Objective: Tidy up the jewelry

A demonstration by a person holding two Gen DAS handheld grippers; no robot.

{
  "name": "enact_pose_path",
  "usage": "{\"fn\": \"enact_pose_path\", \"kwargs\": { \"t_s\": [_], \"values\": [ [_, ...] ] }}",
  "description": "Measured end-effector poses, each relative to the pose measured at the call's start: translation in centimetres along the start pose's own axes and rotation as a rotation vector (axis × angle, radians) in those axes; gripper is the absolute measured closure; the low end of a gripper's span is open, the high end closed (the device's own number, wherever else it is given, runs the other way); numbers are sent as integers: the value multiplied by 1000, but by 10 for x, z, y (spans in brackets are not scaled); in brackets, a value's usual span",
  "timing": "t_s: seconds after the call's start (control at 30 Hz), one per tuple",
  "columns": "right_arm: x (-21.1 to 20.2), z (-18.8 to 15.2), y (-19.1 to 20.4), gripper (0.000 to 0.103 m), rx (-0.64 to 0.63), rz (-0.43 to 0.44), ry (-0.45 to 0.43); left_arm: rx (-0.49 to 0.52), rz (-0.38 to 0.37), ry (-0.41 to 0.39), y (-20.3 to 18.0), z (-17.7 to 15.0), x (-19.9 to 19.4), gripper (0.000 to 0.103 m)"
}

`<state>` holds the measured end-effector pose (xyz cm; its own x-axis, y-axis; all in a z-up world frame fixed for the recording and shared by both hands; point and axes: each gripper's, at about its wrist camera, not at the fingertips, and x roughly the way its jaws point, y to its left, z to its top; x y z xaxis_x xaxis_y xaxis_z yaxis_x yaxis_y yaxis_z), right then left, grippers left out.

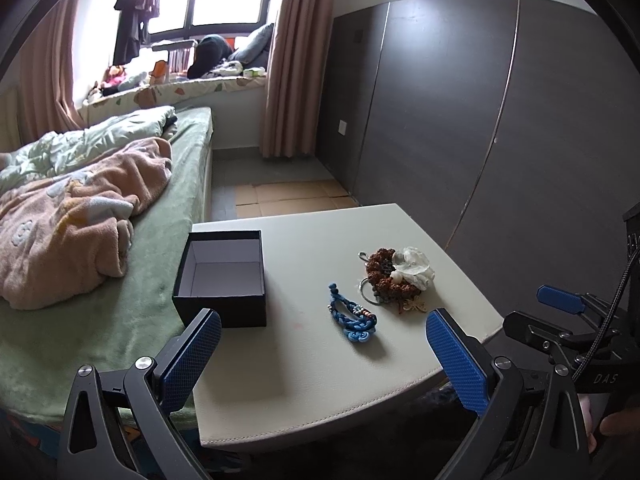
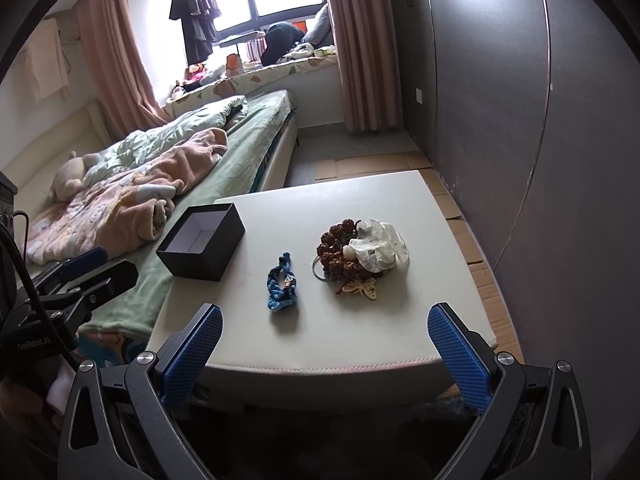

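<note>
We're right at the start: both grippers, left (image 1: 324,356) and right (image 2: 326,354), hang spread wide, holding nothing. Blue bracelet (image 2: 283,284) sits mid-frame, bead pile (image 2: 362,256) right, box (image 2: 201,242) left. Probably bracelet first, dropped into the box.

Black box (image 1: 222,278) sits open on white table (image 1: 320,380). Right of box: blue braided bracelet (image 1: 352,316); further right, brown bead cluster (image 1: 394,276). Left gripper (image 1: 324,350) jaws spread, nearer than box.
</note>
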<state>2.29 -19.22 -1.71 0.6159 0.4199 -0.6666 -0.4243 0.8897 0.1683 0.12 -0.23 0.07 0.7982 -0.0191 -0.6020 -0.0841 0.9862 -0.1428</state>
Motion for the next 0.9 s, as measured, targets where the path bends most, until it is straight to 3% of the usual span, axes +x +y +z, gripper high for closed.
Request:
{"fn": "enact_pose_path", "kwargs": {
  "t_s": [0.9],
  "values": [
    [4,-3,0,0,4,-12,17,12,0,-3,-1,-1,0,1]
  ]
}}
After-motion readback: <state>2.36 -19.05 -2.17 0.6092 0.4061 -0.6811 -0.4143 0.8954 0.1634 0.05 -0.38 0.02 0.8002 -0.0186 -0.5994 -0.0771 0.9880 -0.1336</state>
